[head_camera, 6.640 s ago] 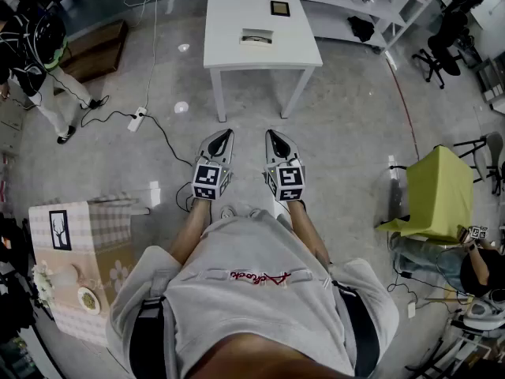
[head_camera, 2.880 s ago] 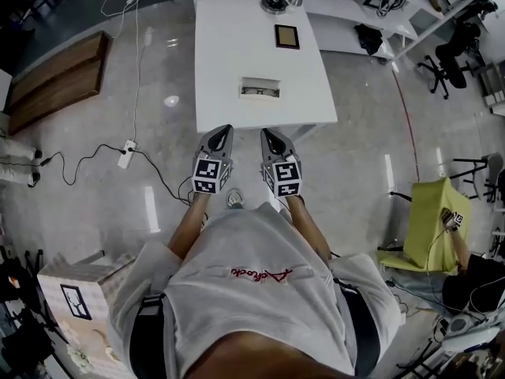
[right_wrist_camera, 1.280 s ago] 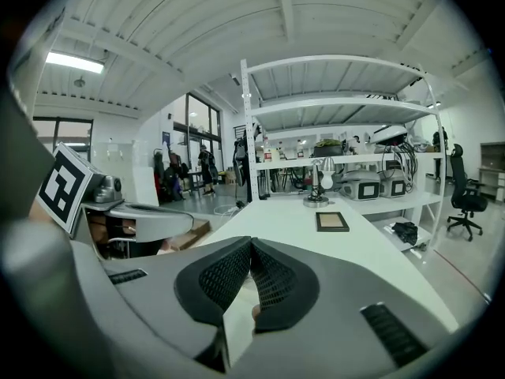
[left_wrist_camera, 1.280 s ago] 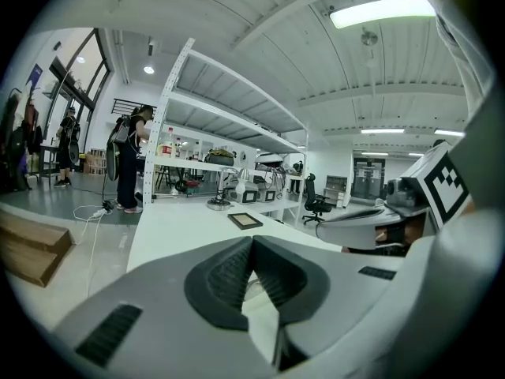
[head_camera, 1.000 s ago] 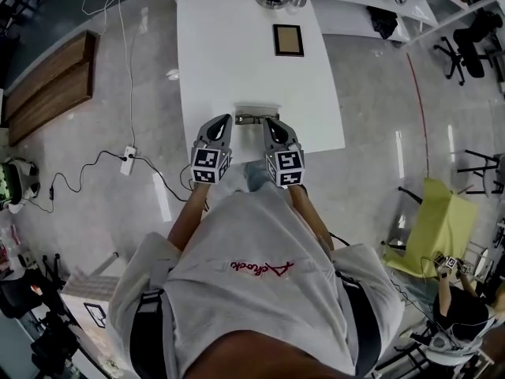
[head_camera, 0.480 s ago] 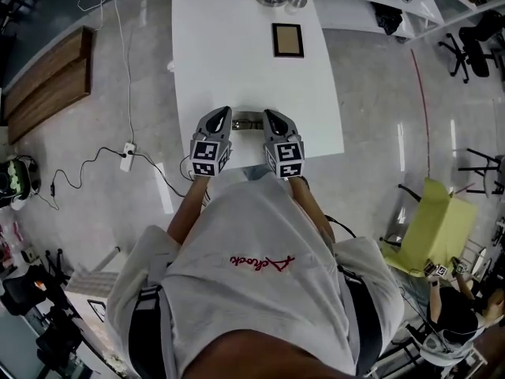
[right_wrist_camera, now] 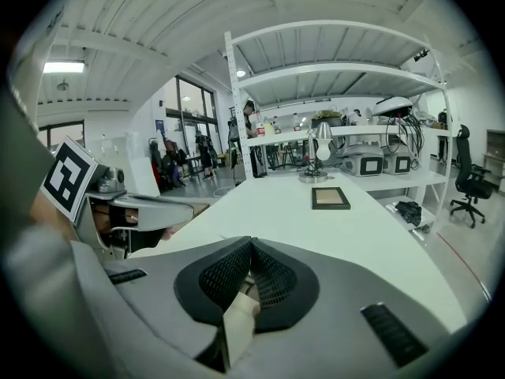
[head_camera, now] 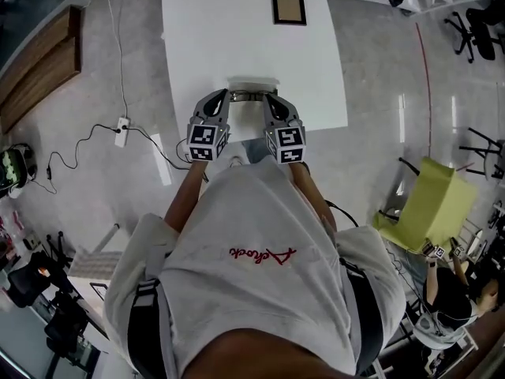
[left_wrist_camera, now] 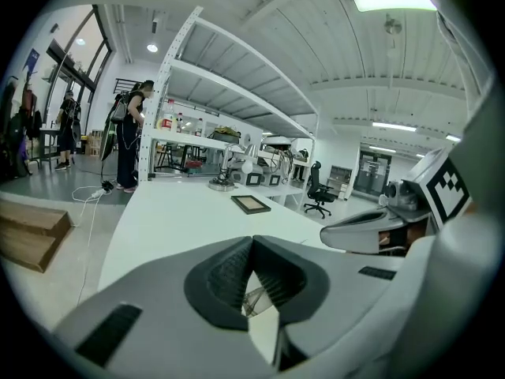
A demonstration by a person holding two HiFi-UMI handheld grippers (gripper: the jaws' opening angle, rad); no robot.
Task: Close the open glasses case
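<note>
The person had walked up to the white table, and both claws had come down by its near edge. The left gripper and the right gripper were pinched shut, holding nothing. The open glasses case lay on the table between their tips.
</note>
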